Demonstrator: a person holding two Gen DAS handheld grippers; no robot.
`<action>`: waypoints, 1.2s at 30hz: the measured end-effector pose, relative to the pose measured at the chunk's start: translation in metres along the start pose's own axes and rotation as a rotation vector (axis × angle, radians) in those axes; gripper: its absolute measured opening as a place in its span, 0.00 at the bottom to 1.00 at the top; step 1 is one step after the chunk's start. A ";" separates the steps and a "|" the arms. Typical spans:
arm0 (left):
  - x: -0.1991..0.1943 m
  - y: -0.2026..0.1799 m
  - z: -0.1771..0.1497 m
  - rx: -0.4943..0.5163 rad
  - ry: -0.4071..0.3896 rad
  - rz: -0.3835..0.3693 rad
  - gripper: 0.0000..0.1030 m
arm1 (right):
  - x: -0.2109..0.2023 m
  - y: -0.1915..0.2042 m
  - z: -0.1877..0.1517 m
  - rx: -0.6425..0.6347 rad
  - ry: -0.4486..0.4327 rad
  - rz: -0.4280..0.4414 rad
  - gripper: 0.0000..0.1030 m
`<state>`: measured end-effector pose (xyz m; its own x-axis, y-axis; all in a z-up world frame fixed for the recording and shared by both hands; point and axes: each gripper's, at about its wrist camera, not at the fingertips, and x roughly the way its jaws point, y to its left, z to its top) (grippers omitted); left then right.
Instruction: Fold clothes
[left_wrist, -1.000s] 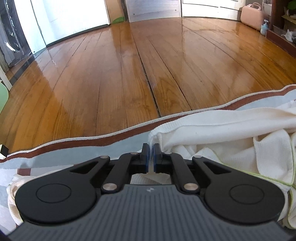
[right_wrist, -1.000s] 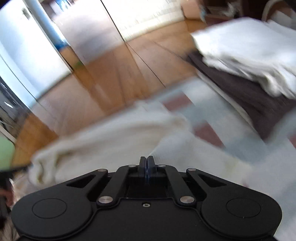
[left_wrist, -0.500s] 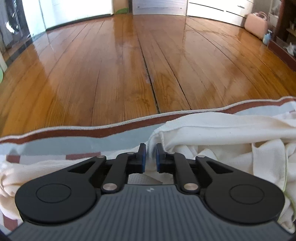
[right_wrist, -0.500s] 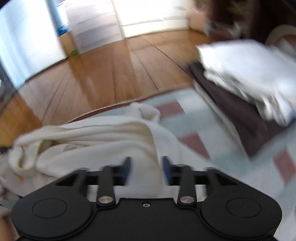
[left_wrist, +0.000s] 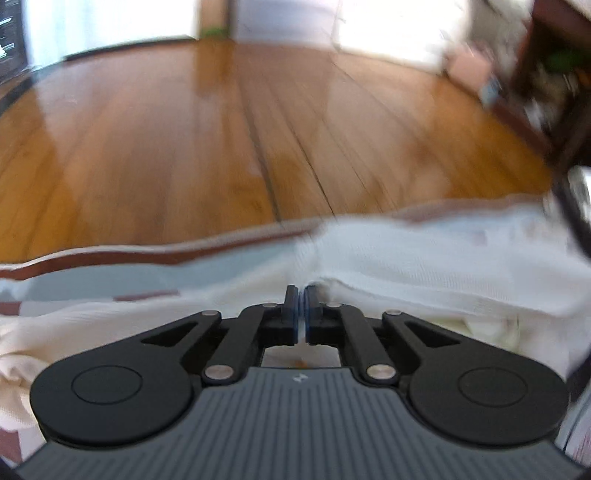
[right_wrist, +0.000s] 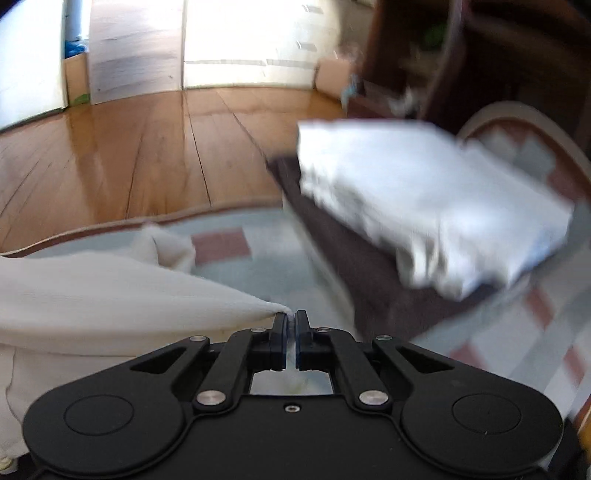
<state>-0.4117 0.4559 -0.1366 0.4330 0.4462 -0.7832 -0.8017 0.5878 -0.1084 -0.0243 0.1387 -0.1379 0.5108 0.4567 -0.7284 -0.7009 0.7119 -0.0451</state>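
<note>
Nearest the left wrist camera, the left black two-finger gripper (left_wrist: 300, 308) has its blue-padded fingers (left_wrist: 291, 310) almost together, clamped on a fold of the cream-white cotton garment (left_wrist: 424, 266). The picture is smeared, so the pinched cloth shows only as a thin pale line between the pads. The garment lies bunched and stretched across the width of the view, just beyond the fingertips, on a pale blue-grey rug with rust-red squares and a rust-red border (left_wrist: 122, 273). Beyond the rug's edge runs a glossy brown wooden plank floor (left_wrist: 184, 140), reaching to bright white doors or panels at the far wall. At the far right stands what may be a dark wooden shelf unit (left_wrist: 546, 74), too blurred to read its contents.

Nearest the right wrist camera, the right black two-finger gripper (right_wrist: 290, 334) has just been closing, and its fingers (right_wrist: 280, 332) now stand nearly together, nipping a pointed corner of the same cream-white garment (right_wrist: 110, 291). From that corner the cloth is pulled taut and spreads away to the left, with a loose lump rising at its far edge. Beneath and to the right lies the checked rug (right_wrist: 266, 266). Farther right on the rug rests a stack of folded white cloth (right_wrist: 424, 206), lying on top of a dark brown folded cloth (right_wrist: 354, 269); both are blurred. Behind them the plank floor (right_wrist: 140, 155) stretches to white doors, and a small cardboard box (right_wrist: 332, 79) sits by the wall.
</note>
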 end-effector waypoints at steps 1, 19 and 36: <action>0.006 -0.006 -0.002 0.043 0.033 0.005 0.12 | 0.004 -0.002 -0.003 0.025 0.012 0.007 0.03; -0.005 -0.025 0.005 0.073 -0.130 0.056 0.04 | -0.034 0.010 0.013 0.037 -0.182 0.183 0.03; -0.073 0.019 0.156 0.039 -0.379 0.133 0.04 | -0.072 0.105 0.260 -0.105 -0.184 0.561 0.03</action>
<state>-0.3938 0.5400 0.0142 0.4536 0.7328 -0.5072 -0.8480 0.5300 0.0073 -0.0052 0.3193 0.0873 0.1194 0.8392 -0.5305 -0.9291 0.2828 0.2383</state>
